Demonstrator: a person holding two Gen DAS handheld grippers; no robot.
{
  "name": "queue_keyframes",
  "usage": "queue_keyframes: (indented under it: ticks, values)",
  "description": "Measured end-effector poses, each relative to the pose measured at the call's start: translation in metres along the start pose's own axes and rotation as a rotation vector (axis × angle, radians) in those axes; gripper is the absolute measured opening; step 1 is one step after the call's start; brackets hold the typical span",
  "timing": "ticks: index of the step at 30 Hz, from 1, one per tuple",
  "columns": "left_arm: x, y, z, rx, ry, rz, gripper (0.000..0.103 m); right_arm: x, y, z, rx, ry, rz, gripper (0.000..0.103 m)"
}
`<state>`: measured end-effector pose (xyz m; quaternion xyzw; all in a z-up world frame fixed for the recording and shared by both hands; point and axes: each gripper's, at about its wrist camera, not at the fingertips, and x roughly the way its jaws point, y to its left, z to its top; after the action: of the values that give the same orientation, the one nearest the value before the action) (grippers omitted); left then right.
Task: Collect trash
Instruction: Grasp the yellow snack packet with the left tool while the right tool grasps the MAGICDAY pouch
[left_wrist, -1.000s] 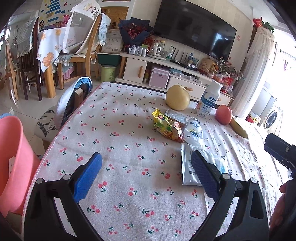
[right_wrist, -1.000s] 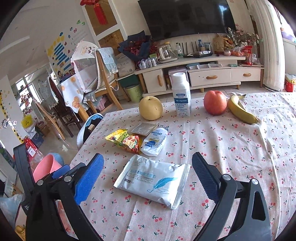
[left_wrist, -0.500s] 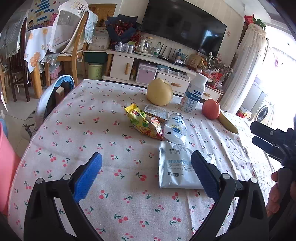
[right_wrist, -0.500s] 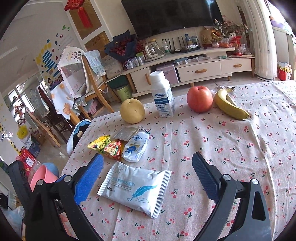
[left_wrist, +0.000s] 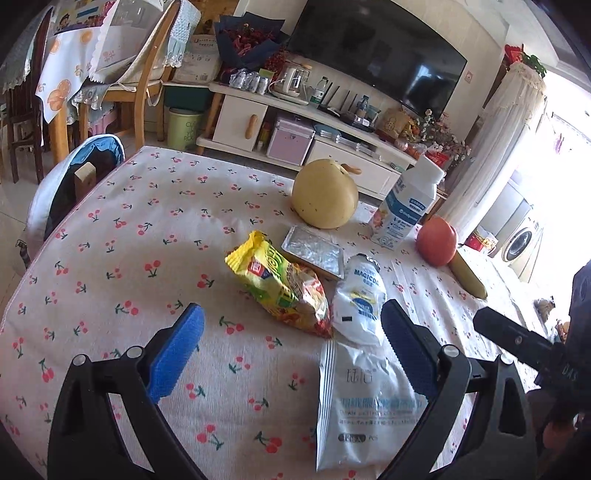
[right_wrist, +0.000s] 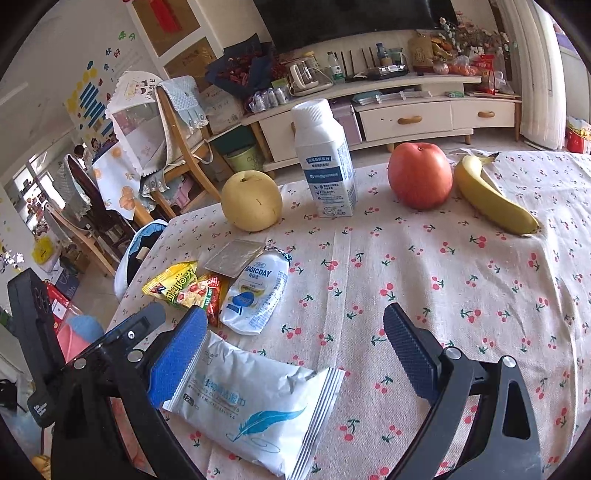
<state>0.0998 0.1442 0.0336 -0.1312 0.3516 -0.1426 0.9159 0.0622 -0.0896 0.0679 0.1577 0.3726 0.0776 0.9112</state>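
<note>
A yellow snack wrapper lies on the cherry-print tablecloth, with a white MAGICDAY pouch, a flat silver foil pack and a white wet-wipe pack around it. My left gripper is open, just short of the snack wrapper. In the right wrist view the wrapper, pouch, foil pack and wipe pack show too. My right gripper is open and empty, above the wipe pack.
A yellow pear, a white milk bottle, a red apple and a banana stand at the table's far side. A chair back meets the left edge. A pink bin sits on the floor at the left.
Both grippers have moved forward over the table toward the wrappers, which look larger and nearer now. Both stay open. Nothing on the table has moved.
</note>
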Motion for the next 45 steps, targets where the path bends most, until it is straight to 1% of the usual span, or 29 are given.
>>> queue_keyframes:
  ticks: [3, 6, 7, 9, 11, 12, 13, 14, 15, 17, 20, 25, 27, 29, 31, 32, 33, 34, 36, 40, 41, 42, 43, 45]
  values:
    - [0.015, 0.008, 0.008, -0.051, 0.005, -0.008, 0.093, 0.012, 0.001, 0.005, -0.015, 0.012, 0.004, 0.095]
    - [0.029, 0.015, 0.012, -0.1, 0.029, -0.021, 0.082, 0.024, 0.003, 0.009, -0.028, 0.026, 0.01, 0.095]
    - [0.033, 0.016, 0.013, -0.11, 0.037, -0.018, 0.076, 0.028, 0.004, 0.011, -0.034, 0.03, 0.01, 0.095]
    - [0.039, 0.019, 0.013, -0.127, 0.044, -0.011, 0.071, 0.037, 0.006, 0.014, -0.04, 0.039, 0.007, 0.095]
    - [0.044, 0.022, 0.014, -0.153, 0.051, -0.029, 0.065, 0.044, 0.009, 0.018, -0.039, 0.048, 0.01, 0.095]
    - [0.045, 0.023, 0.015, -0.158, 0.052, -0.029, 0.063, 0.047, 0.012, 0.02, -0.039, 0.049, 0.02, 0.095]
    - [0.045, 0.024, 0.015, -0.158, 0.052, -0.031, 0.057, 0.051, 0.015, 0.022, -0.042, 0.053, 0.029, 0.094]
    - [0.045, 0.025, 0.015, -0.16, 0.049, -0.041, 0.053, 0.055, 0.017, 0.024, -0.048, 0.064, 0.033, 0.088]
    - [0.045, 0.024, 0.016, -0.162, 0.049, -0.046, 0.052, 0.06, 0.02, 0.025, -0.052, 0.079, 0.032, 0.084]
    - [0.045, 0.024, 0.016, -0.16, 0.047, -0.049, 0.045, 0.07, 0.024, 0.025, -0.058, 0.108, 0.035, 0.08]
    - [0.044, 0.024, 0.016, -0.156, 0.048, -0.049, 0.042, 0.08, 0.031, 0.023, -0.071, 0.134, 0.04, 0.077]
    - [0.041, 0.024, 0.013, -0.159, 0.041, -0.052, 0.039, 0.09, 0.039, 0.016, -0.138, 0.159, -0.015, 0.077]
    - [0.04, 0.025, 0.013, -0.162, 0.04, -0.051, 0.038, 0.093, 0.038, 0.014, -0.145, 0.169, -0.015, 0.07]
    - [0.038, 0.025, 0.012, -0.165, 0.038, -0.049, 0.037, 0.093, 0.036, 0.014, -0.141, 0.166, -0.015, 0.069]
    - [0.036, 0.027, 0.011, -0.172, 0.035, -0.044, 0.035, 0.093, 0.036, 0.014, -0.139, 0.164, -0.017, 0.069]
    - [0.034, 0.028, 0.011, -0.177, 0.029, -0.046, 0.028, 0.095, 0.038, 0.014, -0.14, 0.168, -0.012, 0.071]
    - [0.033, 0.029, 0.012, -0.184, 0.027, -0.053, 0.027, 0.095, 0.04, 0.014, -0.149, 0.172, -0.007, 0.075]
    - [0.03, 0.03, 0.012, -0.189, 0.021, -0.051, 0.02, 0.096, 0.042, 0.014, -0.161, 0.177, -0.007, 0.076]
    - [0.027, 0.031, 0.013, -0.19, 0.017, -0.051, 0.02, 0.098, 0.048, 0.012, -0.195, 0.178, -0.022, 0.078]
    - [0.028, 0.035, 0.012, -0.207, 0.027, -0.057, 0.02, 0.1, 0.053, 0.01, -0.233, 0.182, -0.036, 0.078]
    - [0.028, 0.035, 0.012, -0.207, 0.029, -0.059, 0.02, 0.099, 0.053, 0.011, -0.24, 0.18, -0.041, 0.077]
    - [0.028, 0.035, 0.012, -0.208, 0.031, -0.06, 0.02, 0.1, 0.055, 0.01, -0.256, 0.175, -0.056, 0.068]
    - [0.029, 0.035, 0.013, -0.209, 0.034, -0.062, 0.02, 0.1, 0.056, 0.009, -0.277, 0.171, -0.072, 0.066]
    - [0.031, 0.035, 0.012, -0.214, 0.046, -0.067, 0.021, 0.098, 0.056, 0.009, -0.293, 0.167, -0.073, 0.064]
